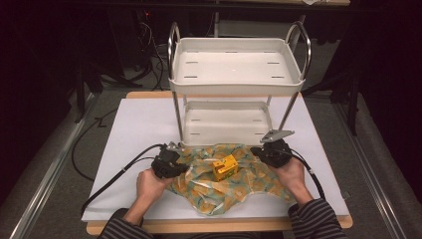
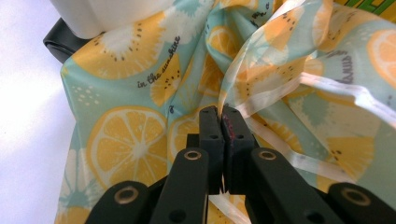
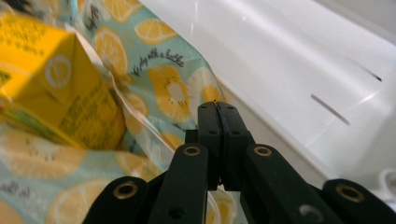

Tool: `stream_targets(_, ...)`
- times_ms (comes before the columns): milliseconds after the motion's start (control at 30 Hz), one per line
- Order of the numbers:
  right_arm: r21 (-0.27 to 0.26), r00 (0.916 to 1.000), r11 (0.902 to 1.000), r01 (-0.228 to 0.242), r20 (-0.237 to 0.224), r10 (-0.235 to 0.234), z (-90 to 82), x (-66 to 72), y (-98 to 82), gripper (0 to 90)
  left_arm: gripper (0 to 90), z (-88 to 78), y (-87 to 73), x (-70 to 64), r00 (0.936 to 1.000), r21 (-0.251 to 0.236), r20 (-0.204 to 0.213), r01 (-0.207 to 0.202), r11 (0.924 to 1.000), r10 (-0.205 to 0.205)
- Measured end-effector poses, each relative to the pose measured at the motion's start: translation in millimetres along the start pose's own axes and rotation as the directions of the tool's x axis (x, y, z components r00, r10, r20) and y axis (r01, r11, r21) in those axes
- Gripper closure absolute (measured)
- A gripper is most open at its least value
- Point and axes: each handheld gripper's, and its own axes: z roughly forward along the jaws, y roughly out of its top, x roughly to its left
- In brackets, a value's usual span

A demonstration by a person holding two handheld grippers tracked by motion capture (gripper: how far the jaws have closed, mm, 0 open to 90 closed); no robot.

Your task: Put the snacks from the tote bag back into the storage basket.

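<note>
A teal bag (image 1: pixel 234 191) printed with lemon slices lies crumpled on the white table sheet (image 1: pixel 134 134). On top of it stands a small yellow carton (image 1: pixel 225 167). My left gripper (image 1: pixel 186 167) is at the bag's left edge. In the left gripper view the left gripper (image 2: pixel 220 114) is shut on a pale hem of the bag (image 2: pixel 126 140). My right gripper (image 1: pixel 257 151) is at the bag's right far corner. In the right gripper view the right gripper (image 3: pixel 217 109) is shut on a thin edge of the bag (image 3: pixel 173 88), with the carton (image 3: pixel 51 88) to its left.
A white two-tier cart (image 1: pixel 236 82) with chrome handles stands just behind the bag. Its lower tray (image 1: pixel 226 142) touches the bag's far edge, and its wall (image 3: pixel 289 70) lies close to my right gripper. Black cables trail off the table to the left.
</note>
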Motion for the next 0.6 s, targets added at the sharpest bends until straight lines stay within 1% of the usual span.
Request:
stream_targets(33,0.012,0.9999,0.9999,0.010,0.006,-0.010,-0.6,0.2,-1.4,90.0,88.6,-1.1,0.3,0.1,1.0000,-0.002,0.001,-0.001,1.0000,0.001)
stream_targets(100,0.023,0.9999,0.9997,0.009,0.013,-0.010,-2.8,0.5,-5.0,90.0,88.9,-2.2,1.3,-0.1,1.0000,-0.009,0.002,-0.002,1.0000,0.002)
stream_targets(167,0.019,0.9998,0.9998,0.005,0.018,-0.005,-6.4,-1.0,-7.7,90.0,89.1,-1.5,1.0,-0.4,1.0000,-0.009,0.001,0.006,0.9999,-0.006)
stream_targets(200,0.020,0.9999,0.9998,-0.001,0.015,0.000,-7.5,-2.7,-8.8,90.0,89.2,-0.9,0.6,-0.4,1.0000,-0.012,-0.008,0.005,0.9999,-0.005)
stream_targets(267,0.037,0.9997,0.9992,-0.011,0.021,0.011,-7.8,-5.7,-11.6,90.0,89.1,-1.9,0.9,-1.0,0.9998,-0.027,-0.018,0.003,0.9996,-0.004)
stream_targets(300,0.052,0.9996,0.9985,-0.020,0.023,0.019,-6.4,-6.3,-13.6,90.0,89.2,-2.5,1.2,-1.5,0.9998,-0.036,-0.021,0.006,0.9993,-0.007)
stream_targets(333,0.071,0.9993,0.9974,-0.014,0.035,0.012,-4.5,-6.9,-15.4,90.0,89.3,-2.6,1.2,-1.1,0.9997,-0.040,-0.025,0.002,0.9992,-0.003)
stream_targets(467,0.135,0.9987,0.9907,-0.015,0.050,0.008,5.9,-10.1,-21.6,90.0,89.3,0.5,0.9,1.1,0.9994,-0.030,-0.034,0.008,0.9995,-0.009)
stream_targets(600,0.210,0.9986,0.9771,-0.037,0.046,0.027,20.7,-13.8,-29.0,90.0,89.3,0.8,1.3,1.3,0.9994,-0.031,-0.032,0.014,0.9994,-0.015)
